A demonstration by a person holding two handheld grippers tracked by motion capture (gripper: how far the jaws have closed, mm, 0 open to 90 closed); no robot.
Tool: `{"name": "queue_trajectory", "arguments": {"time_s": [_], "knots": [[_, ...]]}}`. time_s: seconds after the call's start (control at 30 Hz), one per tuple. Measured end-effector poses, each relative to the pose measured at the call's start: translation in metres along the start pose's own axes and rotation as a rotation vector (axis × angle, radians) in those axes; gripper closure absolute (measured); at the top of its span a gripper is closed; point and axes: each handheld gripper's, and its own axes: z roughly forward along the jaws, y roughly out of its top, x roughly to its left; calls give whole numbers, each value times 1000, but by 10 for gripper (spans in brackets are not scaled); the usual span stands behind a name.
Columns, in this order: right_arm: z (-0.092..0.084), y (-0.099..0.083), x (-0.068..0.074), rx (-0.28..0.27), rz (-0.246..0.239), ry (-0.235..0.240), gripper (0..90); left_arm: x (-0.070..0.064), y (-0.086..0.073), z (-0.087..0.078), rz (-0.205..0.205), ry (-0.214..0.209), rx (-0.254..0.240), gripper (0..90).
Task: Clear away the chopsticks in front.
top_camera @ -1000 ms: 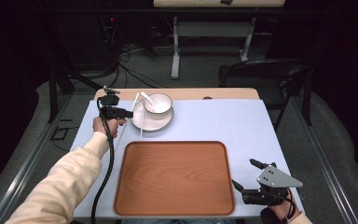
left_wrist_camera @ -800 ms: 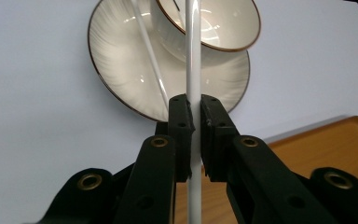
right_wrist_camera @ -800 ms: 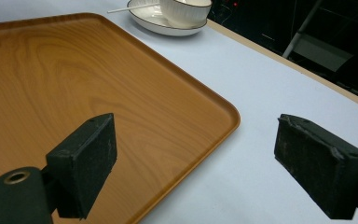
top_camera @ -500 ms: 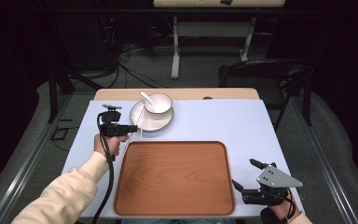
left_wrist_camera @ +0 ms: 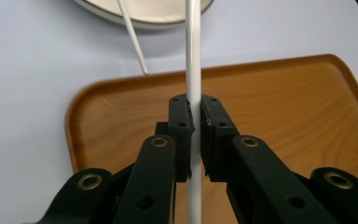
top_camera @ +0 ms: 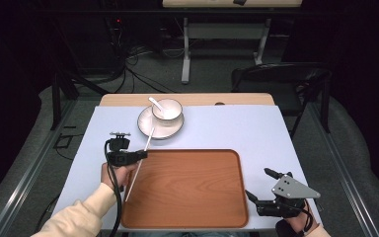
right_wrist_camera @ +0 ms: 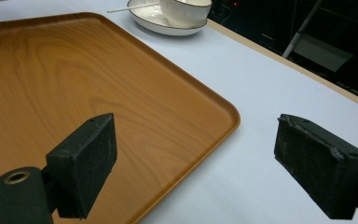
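The left gripper (top_camera: 139,155) has its jaws clamped on a chopstick (left_wrist_camera: 193,56), the black pads pinching it partway along. The chopstick is thin, white, smooth and round; in the high view it slants from 7 o'clock over the tray's left rim toward 1 o'clock. A second chopstick (left_wrist_camera: 131,35), equally white and slim, rests with one end on the plate (top_camera: 146,128) and its tip on the table (top_camera: 256,128). The plate is round, glossy, cream, at 12 o'clock from the tray, and carries a matching bowl (top_camera: 168,109) with a white spoon (top_camera: 156,103) leaning in it. The tray (top_camera: 192,192) is wood-grained, orange-brown, rectangular with rounded corners and a raised lip, lying on the pale blue tabletop. At 4 o'clock from the tray, the right gripper (top_camera: 261,186) holds its jaws wide apart, gripping nothing, its textured pads hovering over the tray's corner.
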Motion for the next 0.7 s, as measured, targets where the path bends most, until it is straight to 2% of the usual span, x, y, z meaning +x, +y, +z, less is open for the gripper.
{"name": "queue_trajectory", "arguments": {"time_s": [0.17,0.27,0.47,0.63,0.7], "knots": [[0,0,0,1,-2,1,124,-1,-17,1,-28,-6,-8,838],[0,0,0,0,0,0,124,-1,-28,1,-23,7,-15,838],[0,0,0,1,-2,-1,124,6,-49,6,-91,4,-15,837],[0,0,0,-1,0,-1,124,11,-58,10,-132,16,-16,837],[0,0,0,-1,-1,-1,124,10,-58,8,-124,29,-14,837]]}}
